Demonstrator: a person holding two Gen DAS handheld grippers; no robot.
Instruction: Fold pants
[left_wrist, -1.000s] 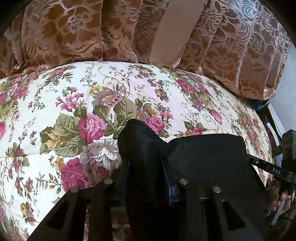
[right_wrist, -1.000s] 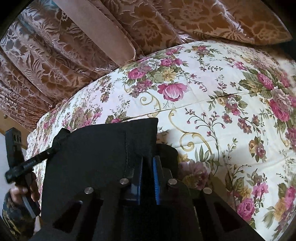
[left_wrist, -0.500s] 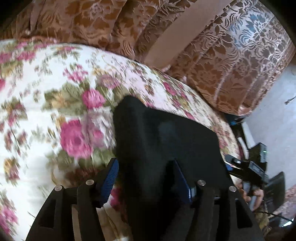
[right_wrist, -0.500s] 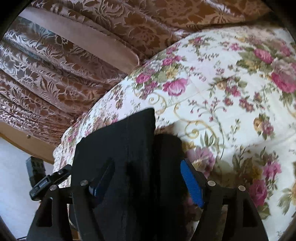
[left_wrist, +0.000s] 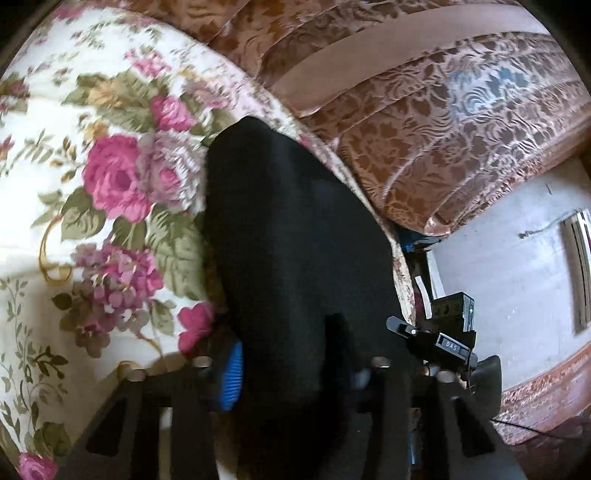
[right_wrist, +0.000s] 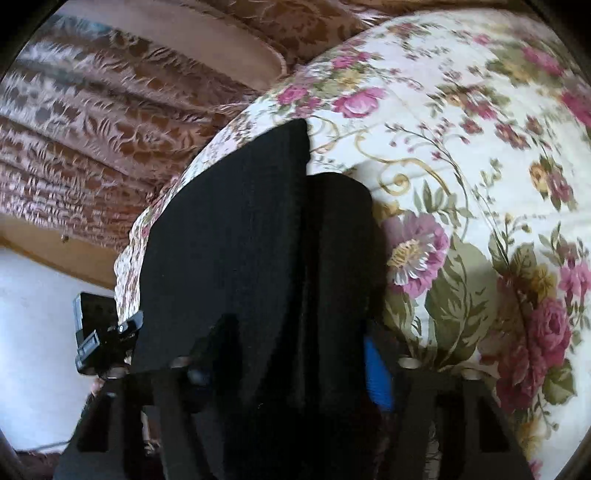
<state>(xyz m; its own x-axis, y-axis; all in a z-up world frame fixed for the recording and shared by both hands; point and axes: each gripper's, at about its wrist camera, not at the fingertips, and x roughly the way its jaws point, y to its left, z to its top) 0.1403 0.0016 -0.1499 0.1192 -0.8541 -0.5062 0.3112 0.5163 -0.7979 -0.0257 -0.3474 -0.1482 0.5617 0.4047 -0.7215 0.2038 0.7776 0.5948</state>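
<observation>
The black pants (left_wrist: 295, 236) lie folded on the floral bedspread (left_wrist: 74, 221). My left gripper (left_wrist: 295, 373) stands open with its jaws wide apart, and the pants' near edge lies loose between them; one blue pad (left_wrist: 232, 376) shows at the left. In the right wrist view the pants (right_wrist: 236, 229) also lie between the wide-open jaws of my right gripper (right_wrist: 284, 365), with a blue pad (right_wrist: 376, 373) at the right. The other gripper shows at each view's edge, in the left wrist view (left_wrist: 439, 339) and in the right wrist view (right_wrist: 99, 336).
Brown floral curtains (left_wrist: 424, 129) hang behind the bed. The bed's edge (left_wrist: 402, 280) runs just beside the pants, with a pale wall and floor (left_wrist: 517, 277) beyond. The bedspread (right_wrist: 480, 184) stretches wide on the far side.
Both grippers were shut on the pants' edge one second ago and have opened wide, letting the cloth go. Both cameras have swung, so the views rotated.
</observation>
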